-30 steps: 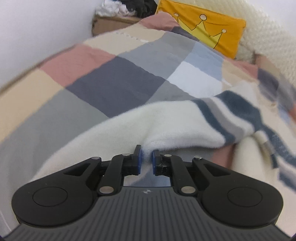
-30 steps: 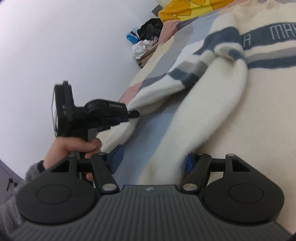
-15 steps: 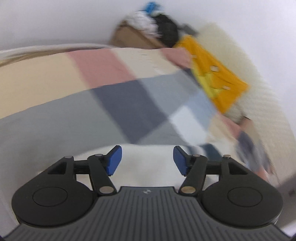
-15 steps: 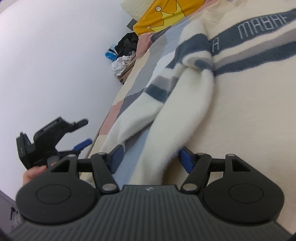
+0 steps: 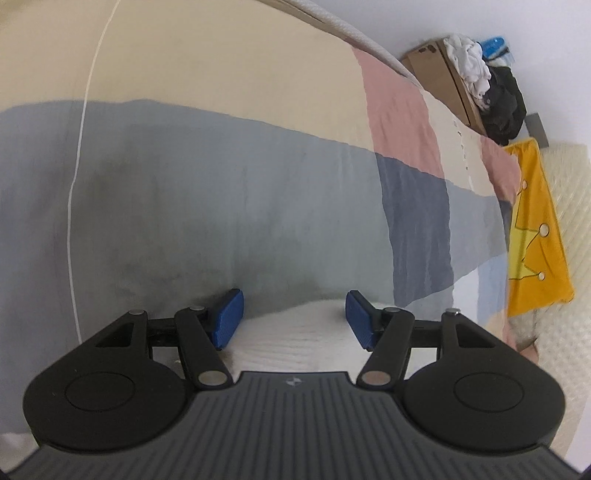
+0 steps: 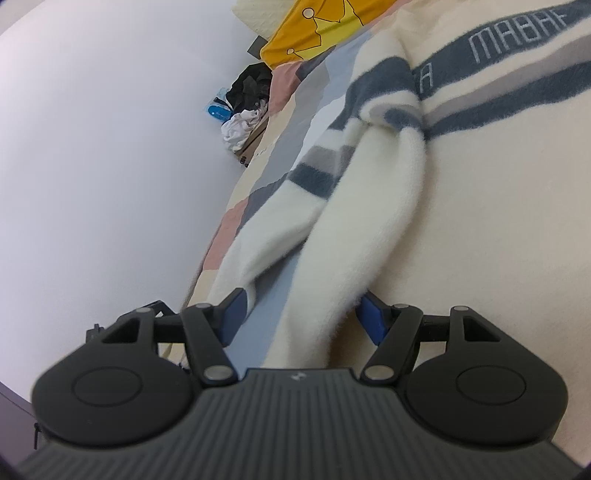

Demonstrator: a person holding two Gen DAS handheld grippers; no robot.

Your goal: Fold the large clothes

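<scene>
Patchwork bedding [image 5: 258,184] in grey, pink and cream covers the bed under both views. Nearest, the left gripper [image 5: 291,317] hangs with its jaws apart over a cream edge of the sweater [image 6: 461,221], pinching nothing. The right gripper [image 6: 299,314] is likewise spread wide, the sweater's side fold lying loosely between its blue pads (not clamped). Beyond, the sleeve [image 6: 288,221] trails across the bedding. Farther off sits a yellow crown cushion [image 6: 317,29]. Fleecy and thick, the sweater should be soft, floppy and grippy; cuff or hem edges look like the best holds.
</scene>
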